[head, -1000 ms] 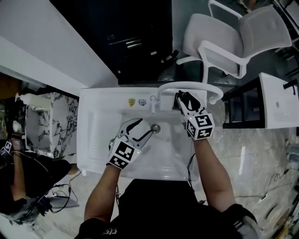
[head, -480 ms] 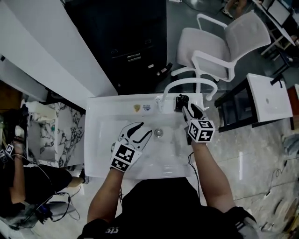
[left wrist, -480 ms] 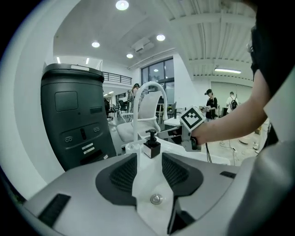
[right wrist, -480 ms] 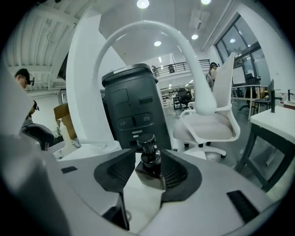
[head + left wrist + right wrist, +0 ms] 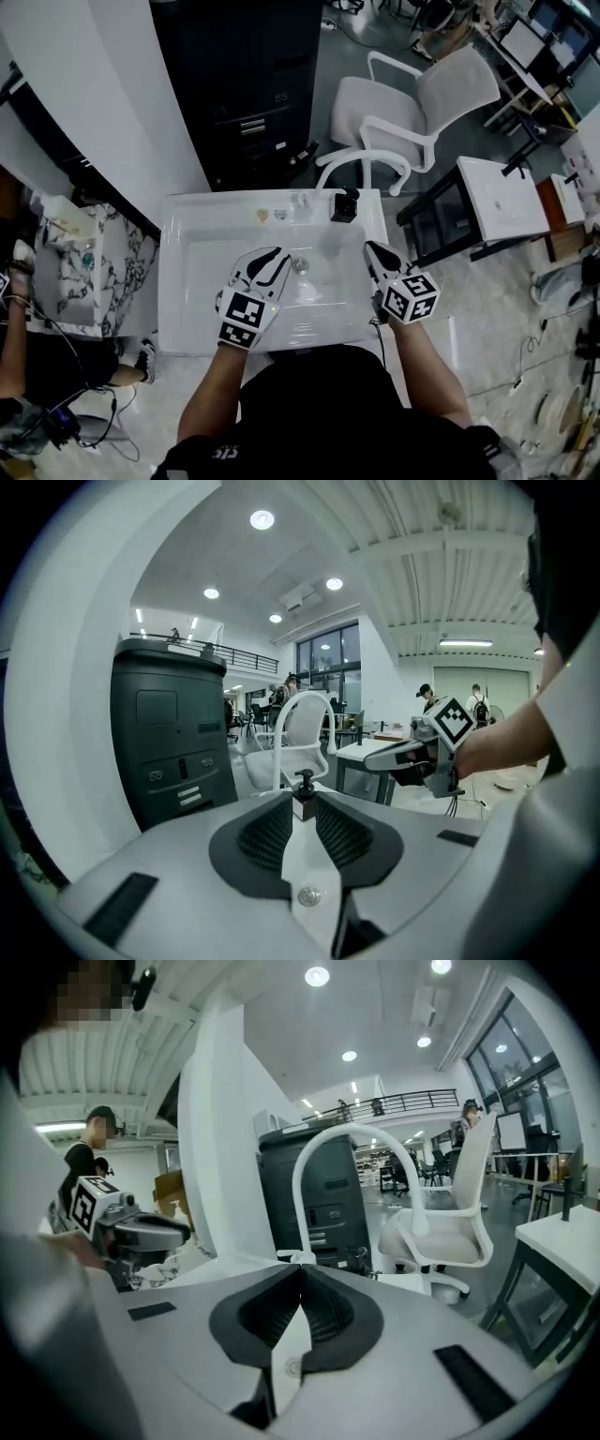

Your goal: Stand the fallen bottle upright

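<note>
Black pump bottle (image 5: 344, 204) is standing upright on the sink (image 5: 187, 281) rim, straight ahead of the left tool (image 5: 273, 264). That tool's jaws just closed to a crack, empty. Right tool (image 5: 373, 251) just closed fully together, empty too. Can't read the bottle's label.

One bottle (image 5: 344, 204), one white chair (image 5: 412, 108) — two tongs (image 5: 277, 254) (image 5: 369, 247).

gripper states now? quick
Left hand-held gripper: slightly open, jaws have just been closing, empty.
Right hand-held gripper: shut, empty.
</note>
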{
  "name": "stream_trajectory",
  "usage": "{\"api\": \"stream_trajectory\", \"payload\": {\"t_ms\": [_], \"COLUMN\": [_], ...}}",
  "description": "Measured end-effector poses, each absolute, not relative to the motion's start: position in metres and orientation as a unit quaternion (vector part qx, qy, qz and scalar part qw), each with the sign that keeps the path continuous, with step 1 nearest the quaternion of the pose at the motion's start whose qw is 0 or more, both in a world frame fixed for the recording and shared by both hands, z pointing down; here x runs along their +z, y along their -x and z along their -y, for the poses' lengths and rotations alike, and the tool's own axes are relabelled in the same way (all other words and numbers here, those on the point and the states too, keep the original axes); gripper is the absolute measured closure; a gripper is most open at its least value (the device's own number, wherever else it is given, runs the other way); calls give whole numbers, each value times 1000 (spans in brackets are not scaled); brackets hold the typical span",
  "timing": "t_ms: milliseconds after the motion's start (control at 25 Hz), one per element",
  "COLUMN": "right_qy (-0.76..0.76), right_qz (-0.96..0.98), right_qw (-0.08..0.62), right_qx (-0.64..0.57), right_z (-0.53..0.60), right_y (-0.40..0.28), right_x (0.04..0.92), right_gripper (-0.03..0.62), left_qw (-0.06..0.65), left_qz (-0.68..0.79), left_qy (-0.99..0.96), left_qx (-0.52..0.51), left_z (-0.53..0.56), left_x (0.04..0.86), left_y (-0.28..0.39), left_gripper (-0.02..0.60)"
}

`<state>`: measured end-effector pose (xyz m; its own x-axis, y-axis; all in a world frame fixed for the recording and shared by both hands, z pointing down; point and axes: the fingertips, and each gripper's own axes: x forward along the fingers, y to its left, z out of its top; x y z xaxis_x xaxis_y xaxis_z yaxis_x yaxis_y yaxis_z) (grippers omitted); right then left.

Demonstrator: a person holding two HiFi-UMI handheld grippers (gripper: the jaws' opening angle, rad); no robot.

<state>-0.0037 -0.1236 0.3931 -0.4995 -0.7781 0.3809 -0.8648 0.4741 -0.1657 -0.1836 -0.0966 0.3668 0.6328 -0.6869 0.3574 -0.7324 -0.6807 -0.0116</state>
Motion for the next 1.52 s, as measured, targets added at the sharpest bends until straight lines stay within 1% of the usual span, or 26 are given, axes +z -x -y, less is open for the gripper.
{"api": "stream_trajectory", "payload": {"t_ms": [80,280,480,720,880,1120,1520], "right_qy": [-474,-444,-406,-370,-363,-358,-359], "right_qz": [857,884,907,926,930,932,931], "right_qw": [123,63,69,42,37,33,37], "right_qx": [157,129,84,59,48,51,60], "right_z": [111,100,96,94,101,105,107], "right_y": [5,8,-4,-42,-59,-68,-77], "right_x": [377,325,300,272,264,264,269], "right_gripper": [579,579,581,583,583,583,583], "left_qw": [62,72,73,76,68,67,66], "left_qz": [390,403,432,483,494,495,507], "left_qy": [-903,-898,-886,-863,-857,-856,-849], "left_qx": [170,161,151,127,132,138,134], "left_z": [90,88,96,104,109,113,114], "left_x": [358,340,323,302,295,291,288], "left_y": [181,178,168,152,136,116,115], "left_gripper": [499,507,512,526,534,537,538]}}
